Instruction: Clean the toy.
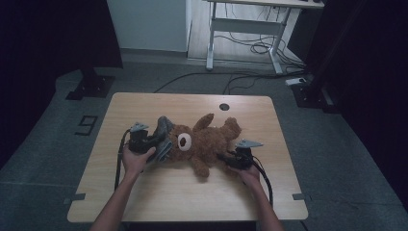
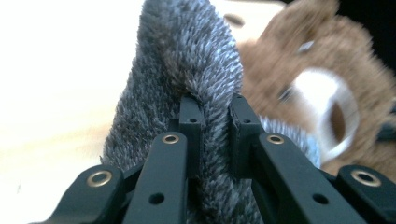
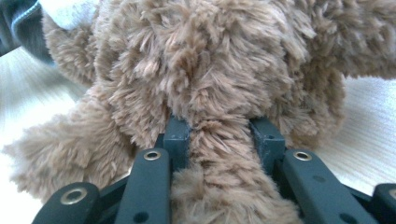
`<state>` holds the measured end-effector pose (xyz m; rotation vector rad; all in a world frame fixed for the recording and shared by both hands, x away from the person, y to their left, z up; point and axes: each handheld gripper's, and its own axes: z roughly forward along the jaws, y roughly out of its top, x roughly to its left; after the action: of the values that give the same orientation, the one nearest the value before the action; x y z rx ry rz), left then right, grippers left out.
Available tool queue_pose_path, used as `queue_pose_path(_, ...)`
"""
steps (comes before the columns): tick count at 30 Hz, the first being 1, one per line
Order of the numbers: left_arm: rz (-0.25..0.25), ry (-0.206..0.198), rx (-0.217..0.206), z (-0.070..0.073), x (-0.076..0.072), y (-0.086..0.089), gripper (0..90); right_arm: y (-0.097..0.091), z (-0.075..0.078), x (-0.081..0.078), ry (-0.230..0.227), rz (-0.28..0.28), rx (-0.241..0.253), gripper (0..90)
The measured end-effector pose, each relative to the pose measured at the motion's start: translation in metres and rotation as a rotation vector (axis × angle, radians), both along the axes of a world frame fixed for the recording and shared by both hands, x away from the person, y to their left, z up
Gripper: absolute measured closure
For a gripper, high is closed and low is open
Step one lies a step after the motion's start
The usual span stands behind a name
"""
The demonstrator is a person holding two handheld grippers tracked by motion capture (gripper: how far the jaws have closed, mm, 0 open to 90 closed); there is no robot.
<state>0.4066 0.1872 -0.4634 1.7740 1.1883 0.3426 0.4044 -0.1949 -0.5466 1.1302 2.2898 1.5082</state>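
Observation:
A brown teddy bear (image 1: 206, 140) lies on its back across the middle of the wooden table (image 1: 144, 192), head to the left, white muzzle up. A grey fuzzy hat (image 1: 163, 137) sits at its head. My left gripper (image 1: 153, 142) is shut on the grey hat (image 2: 187, 70), with fur pinched between both jaws and the bear's face (image 2: 322, 93) just behind. My right gripper (image 1: 230, 159) is shut on a leg of the bear (image 3: 219, 154), the brown fur squeezed between its jaws.
A round cable hole (image 1: 224, 107) sits near the table's far edge. Beyond the table stand a white desk frame (image 1: 245, 33) and loose cables (image 1: 260, 48) on the floor. Black stands (image 1: 91, 84) flank the far corners.

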Motion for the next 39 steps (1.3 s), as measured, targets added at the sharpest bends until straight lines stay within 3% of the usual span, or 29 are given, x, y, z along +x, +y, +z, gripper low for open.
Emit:
queue_pose_path(2, -0.041, -0.033, 0.012, 0.016, 0.002, -0.015, 78.4, 0.000, -0.001, -0.004, -0.011, -0.001, 0.002, 65.7)
queue_pose_path(5, -0.084, -0.052, 0.031, 0.031, 0.009, -0.041, 77.9, -0.001, -0.004, -0.011, -0.015, -0.003, -0.002, 65.7)
queue_pose_path(9, -0.131, -0.057, 0.071, 0.039, 0.021, -0.080, 77.7, -0.001, -0.004, -0.014, -0.021, -0.004, -0.019, 65.7)
queue_pose_path(11, -0.136, -0.043, 0.093, 0.036, 0.027, -0.094, 77.8, -0.001, -0.003, -0.015, -0.017, -0.005, -0.026, 65.7)
queue_pose_path(15, -0.157, 0.045, 0.147, 0.017, 0.035, -0.105, 77.8, 0.000, -0.003, -0.017, -0.015, -0.006, -0.034, 65.7)
queue_pose_path(16, -0.158, 0.055, 0.163, 0.011, 0.035, -0.104, 78.0, 0.000, -0.003, -0.017, -0.019, -0.003, -0.038, 65.7)
queue_pose_path(18, -0.162, 0.052, 0.134, 0.004, 0.032, -0.097, 78.2, 0.000, -0.003, -0.017, -0.015, -0.001, -0.042, 65.6)
queue_pose_path(20, -0.174, 0.047, 0.108, 0.002, 0.026, -0.087, 78.5, 0.001, -0.003, -0.018, -0.011, 0.007, -0.042, 65.4)
queue_pose_path(23, -0.170, 0.024, 0.104, 0.004, 0.013, -0.074, 78.5, 0.002, -0.004, -0.019, -0.008, 0.009, -0.048, 65.5)
queue_pose_path(25, -0.147, -0.013, 0.139, 0.006, 0.005, -0.068, 78.5, 0.003, -0.004, -0.020, -0.007, 0.007, -0.056, 65.5)
queue_pose_path(29, -0.087, -0.034, 0.161, 0.008, -0.002, -0.046, 78.5, 0.003, -0.004, -0.023, -0.011, 0.003, -0.053, 65.4)
queue_pose_path(34, -0.027, 0.006, 0.142, -0.005, -0.005, -0.016, 78.5, 0.003, -0.004, -0.023, -0.010, 0.000, -0.056, 65.5)
queue_pose_path(39, -0.003, 0.026, 0.121, -0.020, -0.009, -0.006, 78.8, 0.003, -0.004, -0.024, -0.012, -0.006, -0.058, 65.4)
